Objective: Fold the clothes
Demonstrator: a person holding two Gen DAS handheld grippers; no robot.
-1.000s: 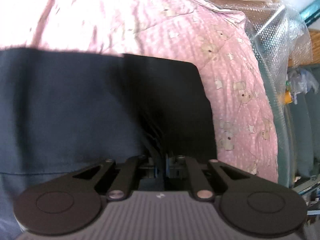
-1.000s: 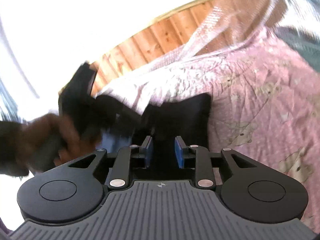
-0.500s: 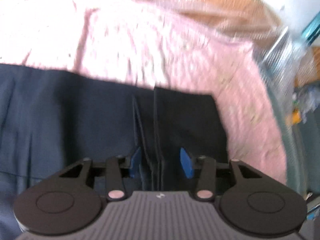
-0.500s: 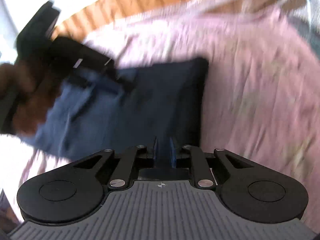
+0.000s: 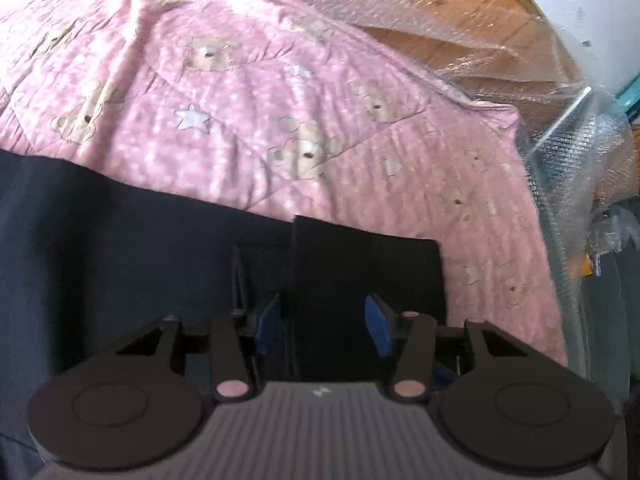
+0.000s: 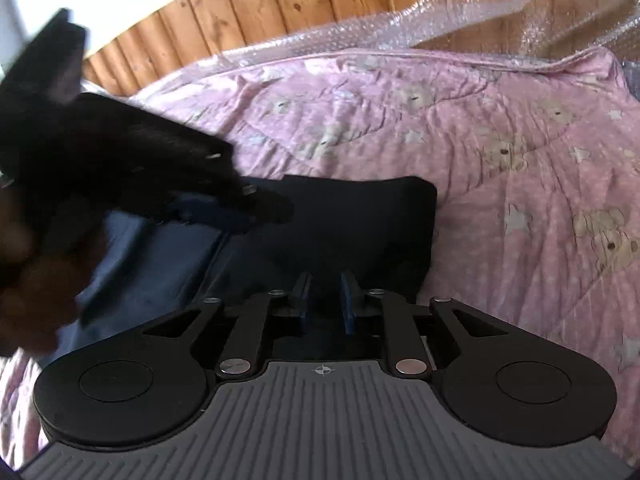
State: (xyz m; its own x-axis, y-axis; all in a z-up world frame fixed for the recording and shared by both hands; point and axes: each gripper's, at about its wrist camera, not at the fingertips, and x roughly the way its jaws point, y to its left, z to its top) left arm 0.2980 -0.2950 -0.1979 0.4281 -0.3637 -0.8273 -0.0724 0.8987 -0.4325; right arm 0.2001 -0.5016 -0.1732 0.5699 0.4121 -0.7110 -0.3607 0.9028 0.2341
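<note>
Navy garment (image 5: 120,264), left fingers (image 5: 267,322) newly parted

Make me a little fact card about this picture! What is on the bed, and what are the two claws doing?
garment: dark navy clothing, lying partly folded on the quilt
surface: pink quilt with teddy bears and stars
left claw: open, blue pads apart, a fold of the dark cloth between them
right claw: narrow gap between its pads, over the garment's near edge; grip unclear
behind: bubble wrap and wooden wall
</note>
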